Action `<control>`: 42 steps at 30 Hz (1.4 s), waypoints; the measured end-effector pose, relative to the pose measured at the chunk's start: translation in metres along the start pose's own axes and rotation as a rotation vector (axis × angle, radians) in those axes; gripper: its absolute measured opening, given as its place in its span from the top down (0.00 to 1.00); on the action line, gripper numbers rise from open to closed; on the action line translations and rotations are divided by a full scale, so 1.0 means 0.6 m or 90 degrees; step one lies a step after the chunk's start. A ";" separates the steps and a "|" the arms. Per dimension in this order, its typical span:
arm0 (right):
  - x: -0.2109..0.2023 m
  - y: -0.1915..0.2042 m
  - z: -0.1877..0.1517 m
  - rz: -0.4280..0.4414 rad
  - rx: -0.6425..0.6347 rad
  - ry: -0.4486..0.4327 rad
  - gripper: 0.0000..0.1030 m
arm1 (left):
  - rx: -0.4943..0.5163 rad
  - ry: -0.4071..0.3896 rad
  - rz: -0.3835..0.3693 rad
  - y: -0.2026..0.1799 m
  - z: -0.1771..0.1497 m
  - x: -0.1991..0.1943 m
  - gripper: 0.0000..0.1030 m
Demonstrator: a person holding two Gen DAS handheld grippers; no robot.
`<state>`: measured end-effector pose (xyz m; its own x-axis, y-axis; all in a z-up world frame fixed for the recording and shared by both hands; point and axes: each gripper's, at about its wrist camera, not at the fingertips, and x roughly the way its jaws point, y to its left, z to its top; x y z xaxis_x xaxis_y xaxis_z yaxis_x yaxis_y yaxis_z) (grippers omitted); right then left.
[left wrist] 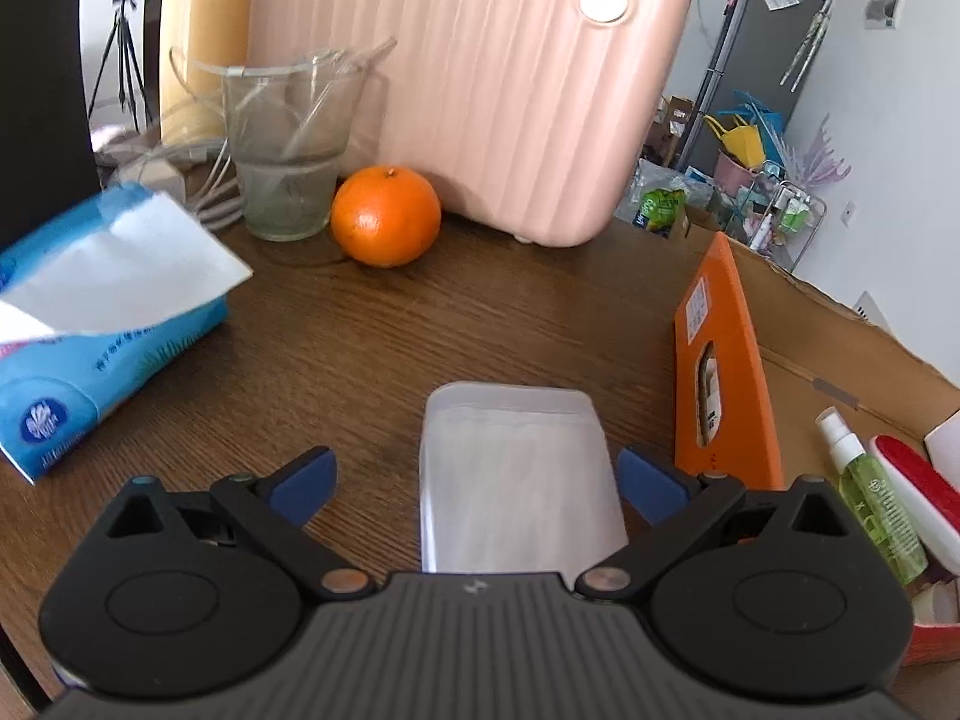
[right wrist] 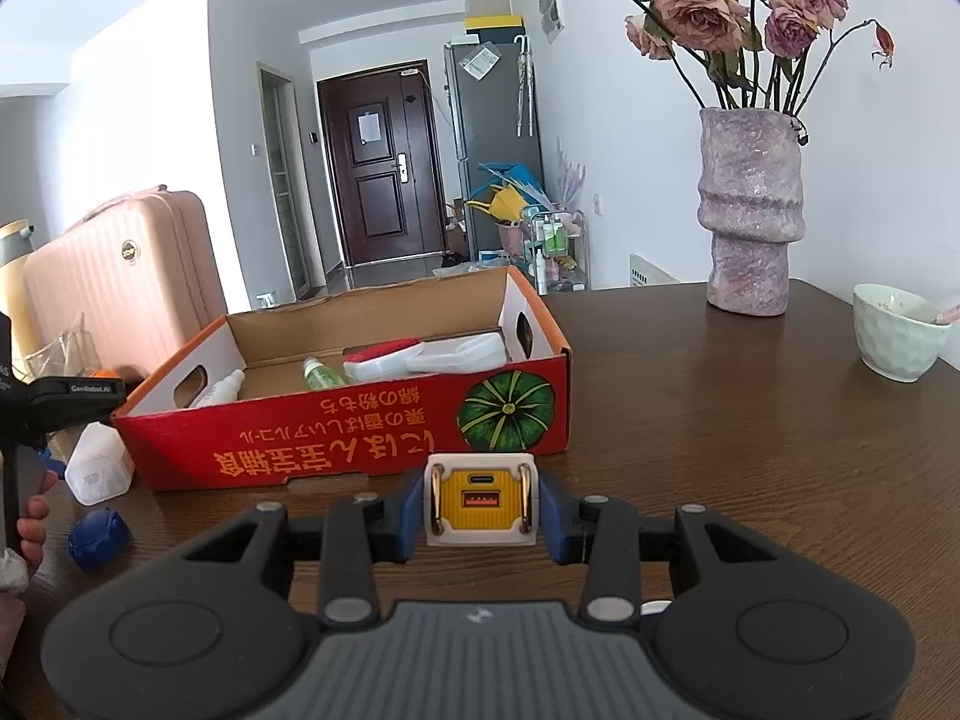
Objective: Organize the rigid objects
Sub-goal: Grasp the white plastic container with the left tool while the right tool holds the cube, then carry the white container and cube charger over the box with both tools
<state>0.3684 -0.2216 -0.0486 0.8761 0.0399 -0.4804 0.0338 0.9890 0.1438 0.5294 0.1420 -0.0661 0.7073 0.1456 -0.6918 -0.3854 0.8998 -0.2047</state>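
My left gripper (left wrist: 480, 486) is open, its blue fingertips either side of a white translucent plastic container (left wrist: 519, 480) on the brown table, not touching it. The same container (right wrist: 96, 462) shows in the right wrist view, left of the box. My right gripper (right wrist: 480, 507) is shut on a small white and yellow charger block (right wrist: 480, 501), held just in front of the red cardboard box (right wrist: 336, 432). The box holds a green spray bottle (right wrist: 321, 373), a white bottle (right wrist: 219, 390), a red and white brush (right wrist: 384, 354) and a white container (right wrist: 456, 354). Its orange end wall (left wrist: 723, 372) stands right of my left gripper.
An orange (left wrist: 385, 215), a glass cup (left wrist: 288, 150) and a blue tissue pack (left wrist: 102, 330) lie ahead of the left gripper, before a pink suitcase (left wrist: 480, 72). A blue cap (right wrist: 99, 539) lies by the box. A vase of dried roses (right wrist: 750, 210) and a bowl (right wrist: 897, 330) stand right.
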 end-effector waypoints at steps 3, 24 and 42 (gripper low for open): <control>-0.003 -0.001 0.001 0.003 0.000 -0.003 0.63 | -0.009 0.011 0.010 0.013 0.001 0.004 0.06; -0.027 0.007 0.001 0.024 -0.005 -0.030 0.63 | 0.085 -0.072 0.047 0.022 -0.040 -0.095 0.36; -0.056 0.017 0.003 0.051 -0.012 -0.061 0.63 | 0.136 -0.185 -0.007 -0.015 -0.110 -0.244 0.36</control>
<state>0.3404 -0.2130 -0.0295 0.9175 0.1060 -0.3834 -0.0461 0.9857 0.1622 0.3905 0.0853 -0.0087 0.8619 0.2181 -0.4579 -0.2653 0.9633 -0.0407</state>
